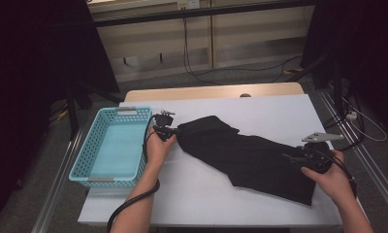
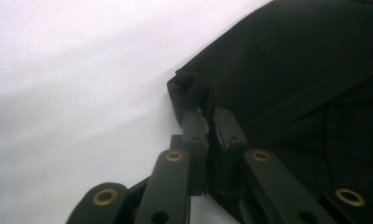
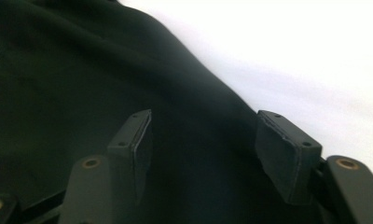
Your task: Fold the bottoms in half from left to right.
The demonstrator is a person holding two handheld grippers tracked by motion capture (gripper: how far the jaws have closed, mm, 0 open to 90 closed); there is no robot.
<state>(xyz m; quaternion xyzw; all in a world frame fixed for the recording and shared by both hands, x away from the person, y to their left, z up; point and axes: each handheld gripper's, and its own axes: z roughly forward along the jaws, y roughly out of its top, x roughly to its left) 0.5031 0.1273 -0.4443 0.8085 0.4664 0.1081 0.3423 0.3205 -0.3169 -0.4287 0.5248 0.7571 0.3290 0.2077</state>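
A black garment [image 1: 250, 156] lies spread across the white table [image 1: 279, 109], running from its far left end near the middle of the table down to its near right end by the right edge. The left gripper [image 1: 169, 132] sits at the garment's far left end, just right of the blue basket [image 1: 92, 160]. In the left gripper view its 2 jaws are pressed together on a small bunched fold of the cloth's corner [image 2: 190, 91], with the white table surface on the left of that fold and the dark fabric filling the right. The right gripper [image 1: 299, 156] rests over the garment's near right part, held by the right hand [image 1: 330, 177], with its grey plate above it. In the right gripper view the 2 jaws stand spread, well apart from each other, with the black cloth [image 3: 82, 79] lying beneath and between them and nothing clamped; the cloth's edge runs just past the right jaw, where the white table begins. The blue basket stands at the table's left edge, apart from the garment
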